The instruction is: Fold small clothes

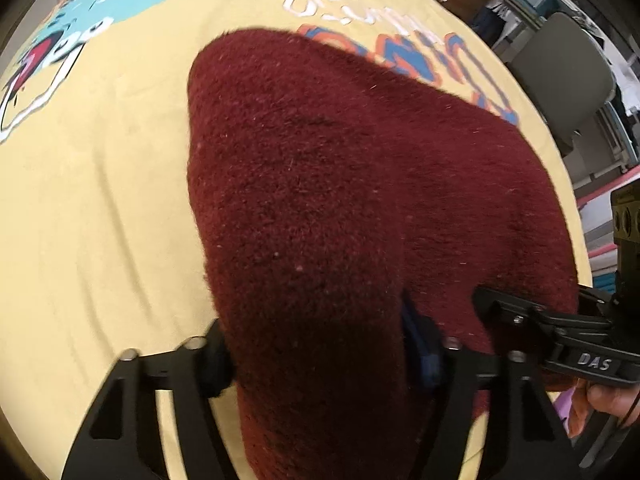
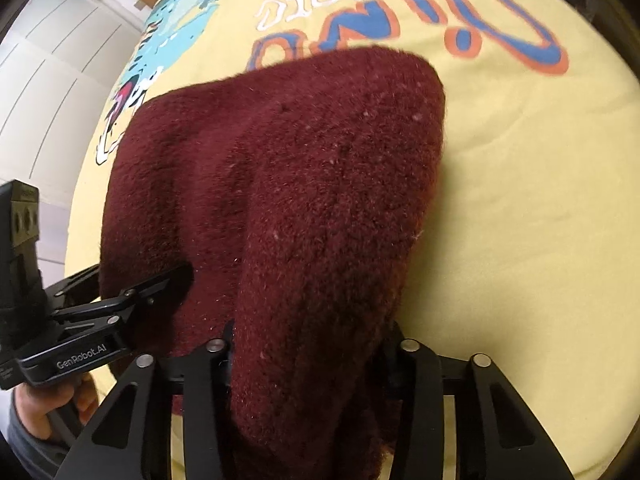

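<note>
Two claws share one dark-red fleece garment [image 1: 340, 200], each clamped on a bunch of its near edge. Left claw [image 1: 320, 356]: jaws closed onto a thick gather of pile, fabric filling the gap. Right claw [image 2: 312, 352]: same, jaws pinched on its own gather. In the left wrist view the right claw comes in at approx 4 o'clock; in the right wrist view the left claw sits at 8 o'clock, w/ the person's hand [image 2: 48, 408] below it.

Garment drapes away from both claws toward 12 o'clock, far end resting on a yellow printed sheet [image 1: 100, 200] w/ dino graphic and lettering [image 2: 400, 20]. Can't tell if the surface under the sheet is a bed or a worktop.

Step in hand, as I read it: carrying the held edge over to make a fold. To do it well:
- keep both claws level and apart so the edge stays taut, no sag betw. them
- travel toward 12 o'clock together
- lay edge onto far edge, corners matched, before releasing
- thick pile may slip, so keep the pinch firm
</note>
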A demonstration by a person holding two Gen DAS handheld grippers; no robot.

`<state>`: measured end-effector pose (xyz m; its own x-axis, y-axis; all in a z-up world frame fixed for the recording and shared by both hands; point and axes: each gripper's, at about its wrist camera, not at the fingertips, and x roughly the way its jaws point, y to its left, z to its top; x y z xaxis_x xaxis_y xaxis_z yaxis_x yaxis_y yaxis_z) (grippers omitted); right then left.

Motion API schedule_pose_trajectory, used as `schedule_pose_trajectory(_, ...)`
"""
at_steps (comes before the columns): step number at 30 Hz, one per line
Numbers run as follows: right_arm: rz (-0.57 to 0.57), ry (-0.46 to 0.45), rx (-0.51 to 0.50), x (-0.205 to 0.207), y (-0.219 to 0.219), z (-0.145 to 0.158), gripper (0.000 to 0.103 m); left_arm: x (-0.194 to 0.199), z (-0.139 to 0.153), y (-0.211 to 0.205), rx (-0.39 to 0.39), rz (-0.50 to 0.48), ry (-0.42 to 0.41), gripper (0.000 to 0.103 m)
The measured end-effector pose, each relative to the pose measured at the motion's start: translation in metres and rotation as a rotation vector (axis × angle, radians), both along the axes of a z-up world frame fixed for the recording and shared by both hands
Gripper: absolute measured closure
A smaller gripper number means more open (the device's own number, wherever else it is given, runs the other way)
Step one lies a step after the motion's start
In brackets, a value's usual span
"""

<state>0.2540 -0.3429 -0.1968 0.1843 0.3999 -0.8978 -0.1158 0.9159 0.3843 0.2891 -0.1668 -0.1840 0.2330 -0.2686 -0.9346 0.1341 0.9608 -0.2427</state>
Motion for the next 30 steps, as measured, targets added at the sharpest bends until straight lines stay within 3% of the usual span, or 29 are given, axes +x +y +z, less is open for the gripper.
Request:
schedule_pose_trajectory(4,0.005,-0.060,0.011,-0.008,0.004,0.031,0.062,-0.002,0.024,0.004,-0.038,-0.033,-0.028,0.059)
schedule_pose_trajectory(11,0.062,-0.140,0.040,-0.013,0.045,0.078,0.062,-0.009,0.077,0.047,-0.107,-0.034,-0.112,0.060)
schedule_pose_trajectory(15,0.096,-0.148,0.050,-0.008,0.080,0.080,0.061,-0.014,0.090,0.081,-0.091,-0.013,-0.134,0.060)
schedule_pose_trajectory(22,0.132,-0.055,0.004,-0.007,0.122,0.034,0.057,-0.033,0.061,0.120,-0.045,0.039,-0.096,0.059)
schedule_pose_trajectory(26,0.116,-0.035,-0.044,-0.011,0.125,0.008,0.043,-0.043,0.026,0.127,-0.027,0.057,-0.049,0.054)
schedule_pose_trajectory(27,0.104,-0.040,-0.039,-0.011,0.122,0.008,0.042,-0.039,0.021,0.122,-0.024,0.061,-0.056,0.051)
schedule_pose_trajectory(30,0.100,-0.054,-0.069,-0.009,0.113,0.011,0.024,-0.039,0.020,0.122,-0.022,0.079,-0.062,0.043)
